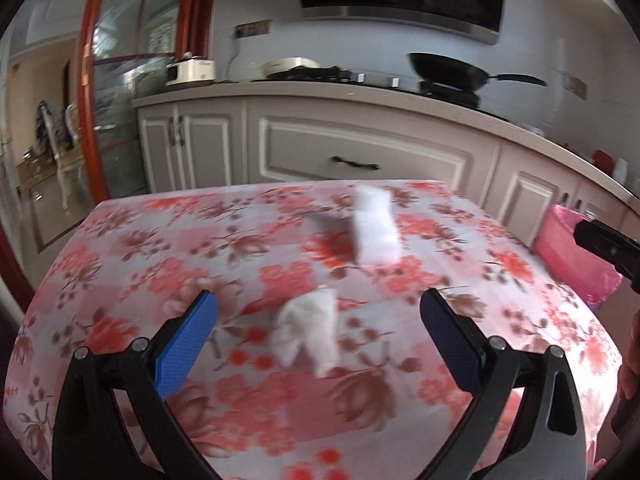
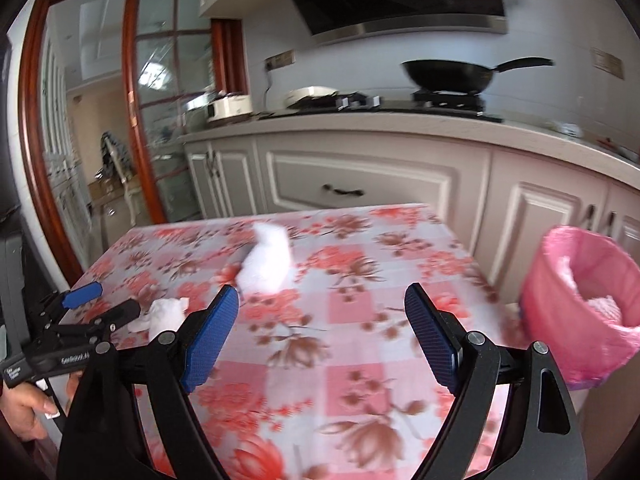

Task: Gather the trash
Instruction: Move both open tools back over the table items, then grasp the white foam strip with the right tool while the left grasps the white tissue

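Observation:
Two crumpled white tissues lie on the floral tablecloth [image 1: 132,264]. In the left wrist view the nearer tissue [image 1: 308,330] lies between the wide-apart fingers of my left gripper [image 1: 318,300], which is open; neither pad touches it. The bigger tissue [image 1: 374,226] lies farther back. In the right wrist view my right gripper [image 2: 320,294] is open and holds nothing, with the bigger tissue [image 2: 266,264] just beyond its left finger. The small tissue [image 2: 166,314] sits right at the tips of the left gripper [image 2: 118,298]. A pink-lined bin [image 2: 580,300] stands beside the table at the right, with white trash inside.
Grey kitchen cabinets [image 2: 360,184] run close behind the table. On the counter stand a black wok [image 2: 448,72] on the stove and a rice cooker [image 2: 230,106]. A red-framed glass door [image 2: 132,120] is at the left. A hand [image 2: 24,408] holds the left gripper.

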Demonstrator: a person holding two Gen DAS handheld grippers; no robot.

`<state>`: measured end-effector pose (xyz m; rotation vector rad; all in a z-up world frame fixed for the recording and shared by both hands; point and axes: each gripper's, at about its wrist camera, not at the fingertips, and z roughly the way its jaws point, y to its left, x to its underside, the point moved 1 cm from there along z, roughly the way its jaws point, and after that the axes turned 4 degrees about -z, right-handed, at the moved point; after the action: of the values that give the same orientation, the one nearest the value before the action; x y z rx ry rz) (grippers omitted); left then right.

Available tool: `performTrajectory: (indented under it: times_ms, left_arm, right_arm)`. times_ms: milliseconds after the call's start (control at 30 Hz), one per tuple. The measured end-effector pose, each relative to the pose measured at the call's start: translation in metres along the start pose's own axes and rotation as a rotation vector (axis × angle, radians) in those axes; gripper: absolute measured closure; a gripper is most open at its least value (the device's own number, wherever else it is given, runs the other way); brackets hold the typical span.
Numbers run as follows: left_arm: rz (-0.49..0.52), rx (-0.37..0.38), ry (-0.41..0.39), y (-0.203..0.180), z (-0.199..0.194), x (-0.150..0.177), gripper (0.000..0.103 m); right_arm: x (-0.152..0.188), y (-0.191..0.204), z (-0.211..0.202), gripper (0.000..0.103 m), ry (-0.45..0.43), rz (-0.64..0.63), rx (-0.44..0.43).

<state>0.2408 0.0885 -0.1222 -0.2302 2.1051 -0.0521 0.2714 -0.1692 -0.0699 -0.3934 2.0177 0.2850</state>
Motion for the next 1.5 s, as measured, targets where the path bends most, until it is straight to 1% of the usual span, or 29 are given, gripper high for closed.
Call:
performTrajectory:
  times_ms: [67,167,300,533,600,700,800,833,867,900,933,1033,1100,1233,1300,1400,1433,1467,1500]
  left_arm:
    - [-0.018,-0.027,0.018,0.014,0.007,0.000,0.005]
    - [-0.020,-0.058,0.059,0.022,0.021,-0.001,0.005]
    - [-0.014,-0.047,0.098,0.022,0.039,-0.001,0.005]
    - [0.020,-0.040,0.158,0.010,0.066,0.002,0.006]
    - [0.036,-0.041,0.183,0.006,0.075,0.004,0.009]
    - [0.040,-0.024,0.234,0.003,0.088,0.005,0.015]
    - [0.046,-0.032,0.266,0.000,0.099,0.005,0.023]
    - [0.047,-0.023,0.287,0.000,0.103,0.006,0.032]
    - [0.045,-0.012,0.302,0.001,0.106,0.007,0.046]
    - [0.045,-0.002,0.324,0.002,0.110,0.008,0.053]
    - [0.054,-0.009,0.314,0.003,0.109,0.007,0.059]
    - [0.068,-0.015,0.289,0.010,0.106,0.006,0.065]
    - [0.057,-0.025,0.259,0.018,0.100,0.003,0.065]
    - [0.043,-0.050,0.199,0.036,0.090,-0.006,0.065]
    - [0.026,-0.051,0.185,0.044,0.087,-0.010,0.065]
    - [0.002,-0.058,0.167,0.055,0.082,-0.015,0.065]
    - [-0.002,-0.059,0.164,0.057,0.081,-0.016,0.065]
    - [-0.009,-0.061,0.156,0.060,0.080,-0.017,0.065]
    - [-0.012,-0.061,0.148,0.061,0.078,-0.018,0.065]
  right_arm:
    - [0.001,0.008,0.012,0.022,0.016,-0.003,-0.015]
    - [0.000,0.019,0.030,0.022,0.034,-0.011,-0.031]
    - [-0.002,0.024,0.050,0.022,0.057,-0.009,-0.049]
    - [-0.008,0.018,0.093,0.023,0.109,0.009,-0.065]
    - [-0.009,0.017,0.103,0.023,0.118,0.012,-0.071]
    - [-0.014,0.019,0.122,0.023,0.131,0.003,-0.079]
    - [-0.018,0.023,0.140,0.023,0.143,-0.002,-0.090]
    - [-0.019,0.025,0.147,0.023,0.150,-0.003,-0.094]
    - [-0.020,0.026,0.154,0.023,0.158,-0.003,-0.095]
    - [-0.021,0.028,0.159,0.023,0.165,-0.002,-0.097]
    - [-0.023,0.032,0.166,0.023,0.176,-0.001,-0.105]
    - [-0.025,0.044,0.183,0.023,0.200,-0.012,-0.118]
    - [-0.027,0.051,0.193,0.023,0.209,-0.026,-0.123]
    - [-0.029,0.068,0.218,0.023,0.255,-0.051,-0.107]
    - [-0.029,0.073,0.229,0.023,0.285,-0.055,-0.089]
    - [-0.031,0.073,0.244,0.023,0.321,-0.023,-0.070]
    - [-0.032,0.073,0.250,0.024,0.341,-0.019,-0.057]
    - [-0.031,0.073,0.254,0.029,0.360,-0.017,-0.049]
    - [-0.030,0.073,0.257,0.032,0.373,-0.015,-0.045]
